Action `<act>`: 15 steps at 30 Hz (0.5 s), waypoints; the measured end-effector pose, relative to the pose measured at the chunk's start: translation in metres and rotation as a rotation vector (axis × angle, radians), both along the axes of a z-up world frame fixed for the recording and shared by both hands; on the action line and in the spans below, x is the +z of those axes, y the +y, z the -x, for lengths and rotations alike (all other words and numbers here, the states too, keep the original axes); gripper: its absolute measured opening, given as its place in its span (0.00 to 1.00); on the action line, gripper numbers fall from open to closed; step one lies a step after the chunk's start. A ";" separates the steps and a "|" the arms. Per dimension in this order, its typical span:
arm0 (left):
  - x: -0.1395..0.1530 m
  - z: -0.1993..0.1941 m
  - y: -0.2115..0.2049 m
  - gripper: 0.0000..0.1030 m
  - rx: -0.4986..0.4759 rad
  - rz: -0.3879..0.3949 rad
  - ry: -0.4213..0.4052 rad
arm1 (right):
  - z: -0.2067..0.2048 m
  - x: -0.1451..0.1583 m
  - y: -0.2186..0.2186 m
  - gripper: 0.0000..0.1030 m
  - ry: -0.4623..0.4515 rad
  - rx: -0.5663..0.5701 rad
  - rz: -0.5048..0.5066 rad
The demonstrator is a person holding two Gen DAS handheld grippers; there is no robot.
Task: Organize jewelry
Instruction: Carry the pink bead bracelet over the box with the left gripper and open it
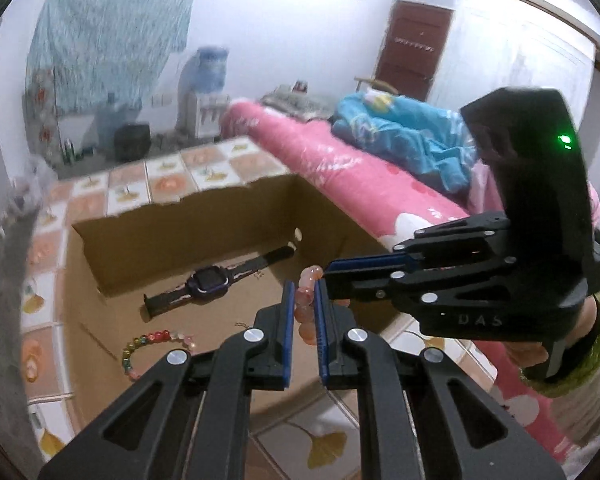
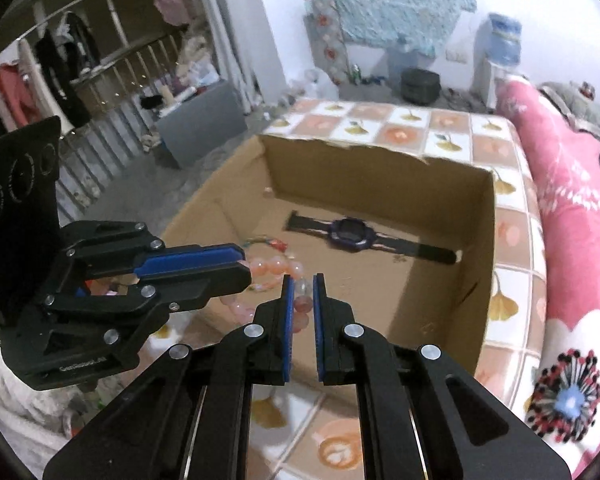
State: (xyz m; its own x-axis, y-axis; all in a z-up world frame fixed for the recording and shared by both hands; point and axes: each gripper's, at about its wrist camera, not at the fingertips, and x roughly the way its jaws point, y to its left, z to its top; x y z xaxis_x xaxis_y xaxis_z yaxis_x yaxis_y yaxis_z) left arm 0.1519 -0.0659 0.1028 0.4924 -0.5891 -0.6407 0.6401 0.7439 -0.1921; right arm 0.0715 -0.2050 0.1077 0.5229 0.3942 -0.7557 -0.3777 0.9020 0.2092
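A table [image 2: 420,120] covered in a glossy tile-print cloth — squares of orange blossoms and yellow ginkgo leaves — bears one open cardboard box [image 2: 476,240], plain brown corrugated board with a torn, ragged back rim and a flat floor. Just beside the table's right edge runs a bed with a pink flowered quilt [image 1: 340,168] and a crumpled blue blanket [image 1: 404,136] on top. Inside the box lie two things: one smartwatch [image 1: 210,280], a dark purple rounded-square case on a black strap laid out flat near the back wall, and one bracelet of small multicoloured round beads [image 1: 148,342], curved on the cardboard floor nearer the front-left. A third piece, a pink bead bracelet [image 2: 276,267] of larger, smooth, translucent pink-orange globes, is not on the floor — it hangs above the box's near edge, stretched between the two tools. The left gripper [image 1: 303,292], black with blue rubber pads, is clenched on one stretch of that loop, beads showing between its narrow-set pads. The right gripper [image 2: 302,285], of the same make, pinches another stretch, a reddish bead caught between its pads. In each wrist view the other gripper reaches in from the side, its fingertips meeting the same string of beads.
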 end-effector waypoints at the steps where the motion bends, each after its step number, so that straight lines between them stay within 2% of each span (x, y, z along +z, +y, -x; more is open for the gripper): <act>1: -0.005 -0.011 -0.006 0.09 -0.003 -0.007 0.018 | -0.006 -0.003 -0.002 0.07 0.007 -0.008 0.011; 4: -0.019 -0.030 -0.020 0.10 -0.011 -0.027 0.053 | -0.024 -0.013 -0.011 0.09 0.038 -0.024 0.030; 5: -0.024 -0.038 -0.023 0.10 -0.007 -0.032 0.073 | -0.031 -0.016 -0.014 0.12 0.047 -0.034 0.031; 6: -0.029 -0.044 -0.025 0.12 0.000 -0.036 0.093 | -0.038 -0.021 -0.019 0.20 0.060 -0.046 0.037; 8: -0.036 -0.053 -0.024 0.34 0.023 -0.033 0.116 | -0.045 -0.025 -0.025 0.28 0.068 -0.060 0.035; 13: -0.034 -0.048 0.001 0.53 0.088 0.019 0.111 | -0.043 -0.025 -0.044 0.31 0.047 -0.094 0.011; 15: -0.027 -0.042 0.014 0.61 0.117 0.027 0.092 | -0.035 -0.019 -0.053 0.39 0.019 -0.124 0.007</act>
